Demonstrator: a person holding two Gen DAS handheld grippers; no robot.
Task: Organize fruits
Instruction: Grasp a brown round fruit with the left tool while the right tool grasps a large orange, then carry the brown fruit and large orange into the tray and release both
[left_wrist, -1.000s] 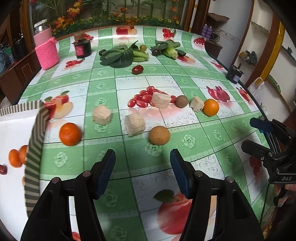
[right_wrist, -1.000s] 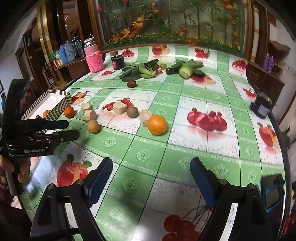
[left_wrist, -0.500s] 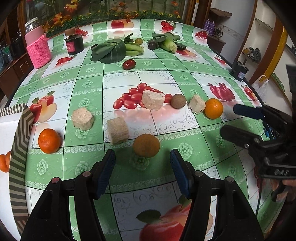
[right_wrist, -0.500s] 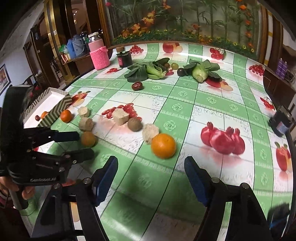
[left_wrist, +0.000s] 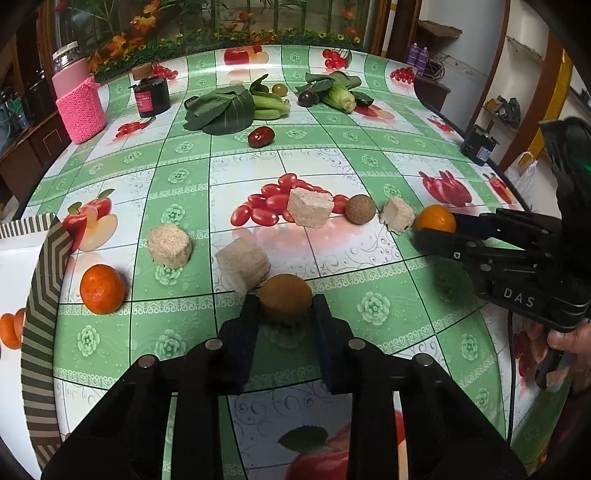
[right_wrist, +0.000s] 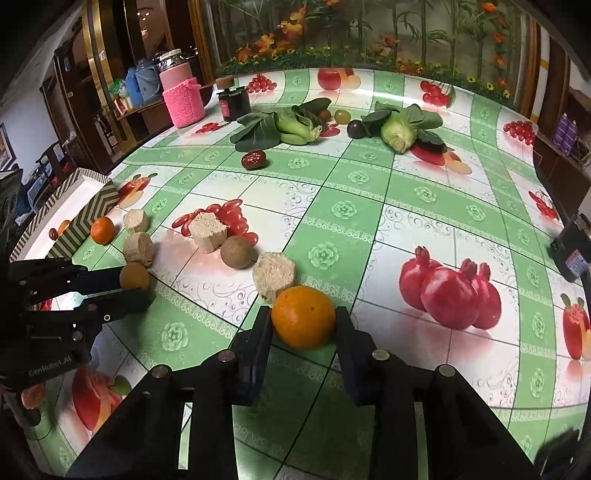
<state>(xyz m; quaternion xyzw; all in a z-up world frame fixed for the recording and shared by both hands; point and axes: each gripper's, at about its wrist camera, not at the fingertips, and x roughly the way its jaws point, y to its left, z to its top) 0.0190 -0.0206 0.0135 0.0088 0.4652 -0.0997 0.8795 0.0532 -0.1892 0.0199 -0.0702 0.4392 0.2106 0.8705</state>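
My left gripper (left_wrist: 284, 308) has a round brown fruit (left_wrist: 285, 297) between its jaws, which are closing with both blue pads against its sides; the fruit rests on the green fruit-print tablecloth (left_wrist: 177, 177). My right gripper (right_wrist: 303, 323) is closing on an orange (right_wrist: 303, 315), pads touching both sides, low on the cloth. In the left wrist view the right gripper (left_wrist: 424, 229) reaches in from the right around the orange (left_wrist: 436, 218). From the right wrist view the left gripper (right_wrist: 142, 284) comes in at the left edge with the brown fruit (right_wrist: 133, 276).
A small orange (left_wrist: 101, 283) lies beside a white tray with a striped rim (left_wrist: 44, 266) holding other small fruits. Beige blocks (left_wrist: 242, 264), another brown fruit (left_wrist: 360, 209), a red date (left_wrist: 260, 136), leafy greens (left_wrist: 221, 110), a pink-sleeved jar (left_wrist: 79, 107) and a black jar (left_wrist: 151, 96) lie farther back.
Both grippers went from wide open to closed around fruit: the left moved forward onto the brown fruit, the right moved in onto the orange.
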